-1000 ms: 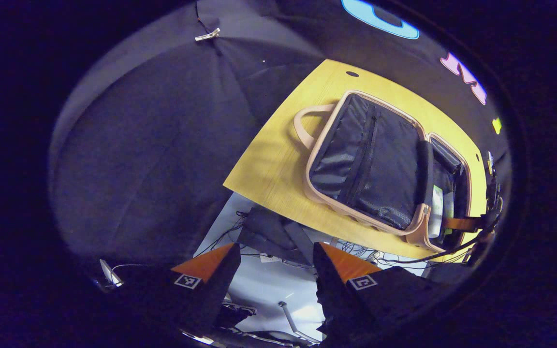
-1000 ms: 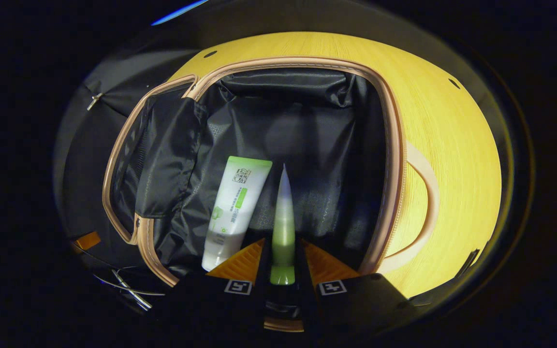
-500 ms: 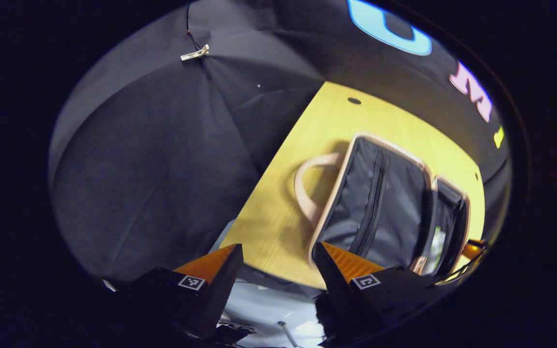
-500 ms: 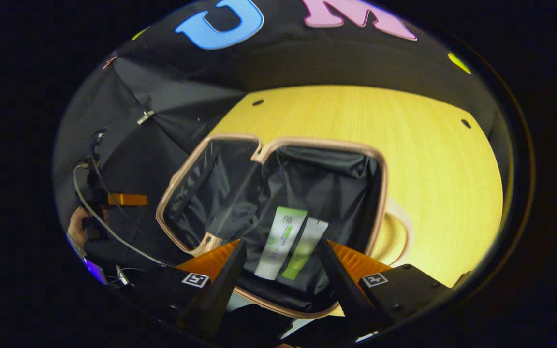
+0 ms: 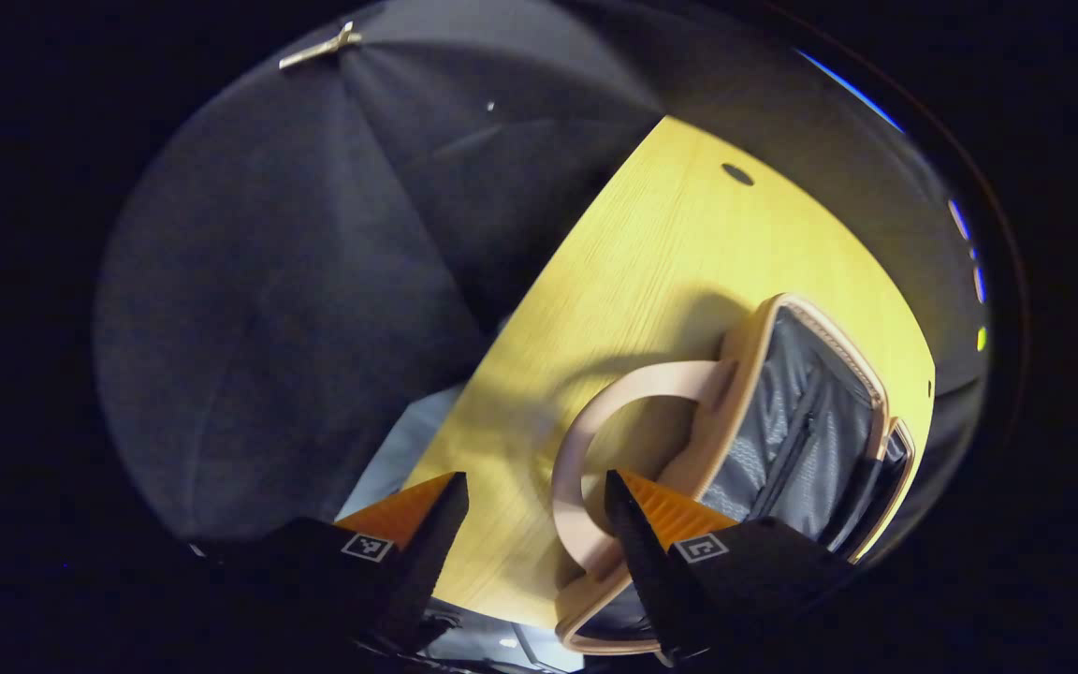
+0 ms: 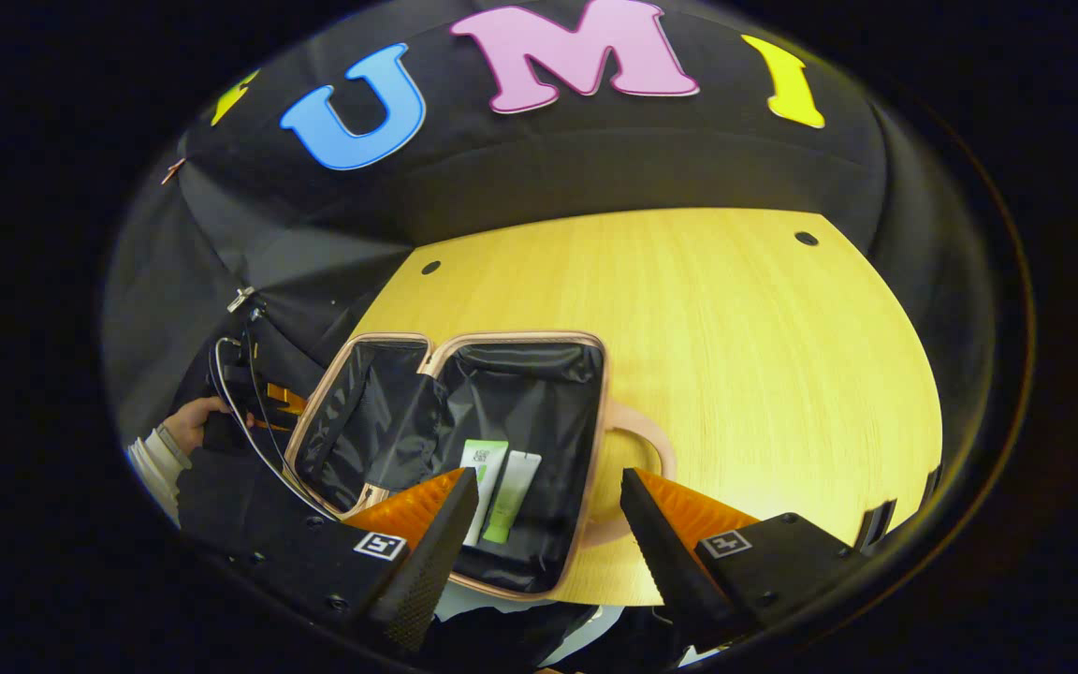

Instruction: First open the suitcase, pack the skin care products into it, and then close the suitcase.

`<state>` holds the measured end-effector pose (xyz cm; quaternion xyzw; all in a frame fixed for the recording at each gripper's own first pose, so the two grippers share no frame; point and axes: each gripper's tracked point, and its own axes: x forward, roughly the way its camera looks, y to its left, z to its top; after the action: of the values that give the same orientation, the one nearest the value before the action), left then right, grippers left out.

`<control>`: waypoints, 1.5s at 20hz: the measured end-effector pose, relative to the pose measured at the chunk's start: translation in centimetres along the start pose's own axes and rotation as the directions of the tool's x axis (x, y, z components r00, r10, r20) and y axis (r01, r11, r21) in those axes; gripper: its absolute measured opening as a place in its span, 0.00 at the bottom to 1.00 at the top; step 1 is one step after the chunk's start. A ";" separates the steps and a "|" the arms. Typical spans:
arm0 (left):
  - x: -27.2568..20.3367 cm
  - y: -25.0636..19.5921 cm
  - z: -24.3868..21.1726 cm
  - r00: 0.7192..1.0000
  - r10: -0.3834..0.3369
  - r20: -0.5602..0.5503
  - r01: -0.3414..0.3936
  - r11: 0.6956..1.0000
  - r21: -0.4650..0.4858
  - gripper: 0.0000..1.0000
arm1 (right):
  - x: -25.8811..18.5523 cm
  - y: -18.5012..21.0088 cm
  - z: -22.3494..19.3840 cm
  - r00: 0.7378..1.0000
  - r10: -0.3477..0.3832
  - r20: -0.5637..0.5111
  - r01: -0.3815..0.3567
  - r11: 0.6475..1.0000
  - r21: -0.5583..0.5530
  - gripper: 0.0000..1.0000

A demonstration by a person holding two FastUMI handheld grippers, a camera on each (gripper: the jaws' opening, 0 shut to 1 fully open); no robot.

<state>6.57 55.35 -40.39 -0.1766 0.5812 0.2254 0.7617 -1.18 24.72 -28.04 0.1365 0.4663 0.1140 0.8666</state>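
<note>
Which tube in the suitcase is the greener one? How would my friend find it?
Look on the yellow wooden table for the open suitcase with the black lining and tan rim. Two tubes lie side by side on its floor. The greener tube is the one nearer the suitcase's handle; its bottom half is bright green, while the white tube beside it carries just a green stripe.

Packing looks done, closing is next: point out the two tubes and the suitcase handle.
white tube (image 6: 481,473), right gripper view, upper body.
green tube (image 6: 507,501), right gripper view, mid body.
suitcase handle (image 5: 595,426), left gripper view, curved strap.
</note>
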 end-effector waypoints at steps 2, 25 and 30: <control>1.0 0.5 -0.4 0.999 0.042 -0.030 -0.042 0.999 -0.009 0.91 | -0.7 -0.8 -0.7 1.000 -0.009 -0.001 0.009 1.000 0.004 0.97; -29.2 -22.8 -4.0 0.796 -0.462 0.391 0.302 0.863 0.406 0.07 | -5.8 -3.2 5.3 0.971 0.203 0.126 -0.192 0.977 -0.096 0.98; -30.3 -37.5 -13.2 0.749 -0.583 0.314 0.339 0.746 0.573 0.07 | -8.0 -9.2 5.3 0.970 0.185 0.157 -0.173 0.981 -0.085 0.97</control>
<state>9.71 12.81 -14.35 -0.0634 0.3485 -0.0927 0.9306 -0.40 12.79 -22.14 0.1562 0.3747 0.1966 0.8925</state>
